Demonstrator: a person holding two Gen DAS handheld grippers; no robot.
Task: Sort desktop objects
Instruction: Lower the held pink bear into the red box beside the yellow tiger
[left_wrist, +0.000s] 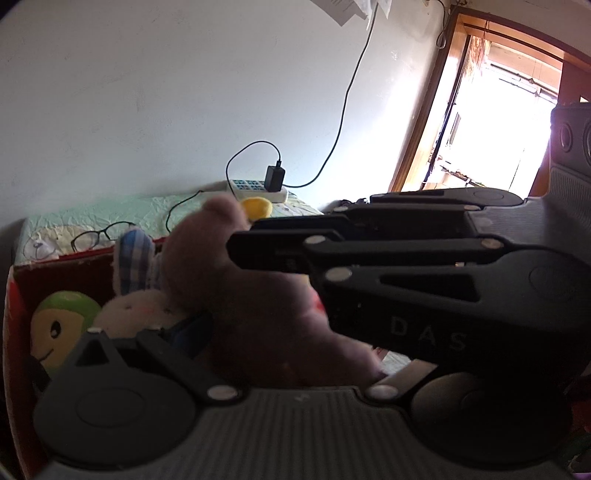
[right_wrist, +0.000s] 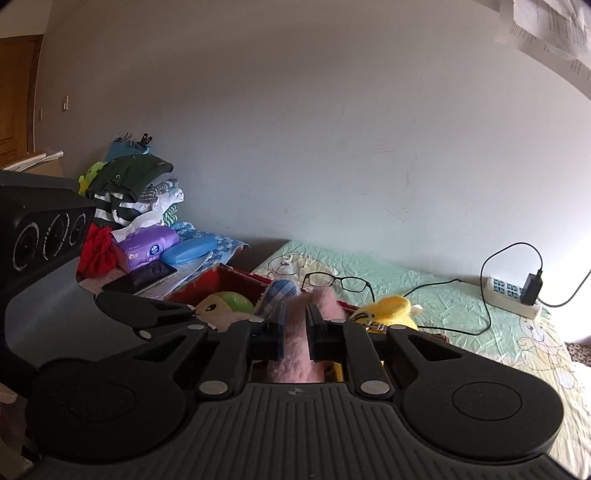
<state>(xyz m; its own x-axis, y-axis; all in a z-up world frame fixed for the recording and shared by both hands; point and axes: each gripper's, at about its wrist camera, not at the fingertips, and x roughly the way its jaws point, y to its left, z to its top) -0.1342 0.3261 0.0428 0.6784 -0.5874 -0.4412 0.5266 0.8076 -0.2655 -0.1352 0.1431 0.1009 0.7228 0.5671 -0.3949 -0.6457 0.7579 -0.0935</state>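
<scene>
Mint-green crinkled bedsheet (right_wrist: 461, 306) lies under a red cardboard box (right_wrist: 236, 278) of plush toys. Right gripper (right_wrist: 295, 332) pinches a fuzzy pink plush toy (right_wrist: 295, 354) above the box. Left gripper (left_wrist: 192, 332) state cannot be told.

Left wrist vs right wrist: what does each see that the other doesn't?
Left wrist only: the sunlit doorway, and the right claw side-on, crossing the frame and shut on the pink plush toy.

Right wrist only: the clothes pile, purple tissue pack, blue case and dark tablet to the left.

Both: the red box with the green-capped plush and blue-checked plush, the glasses, yellow plush, and power strip with its charger.
</scene>
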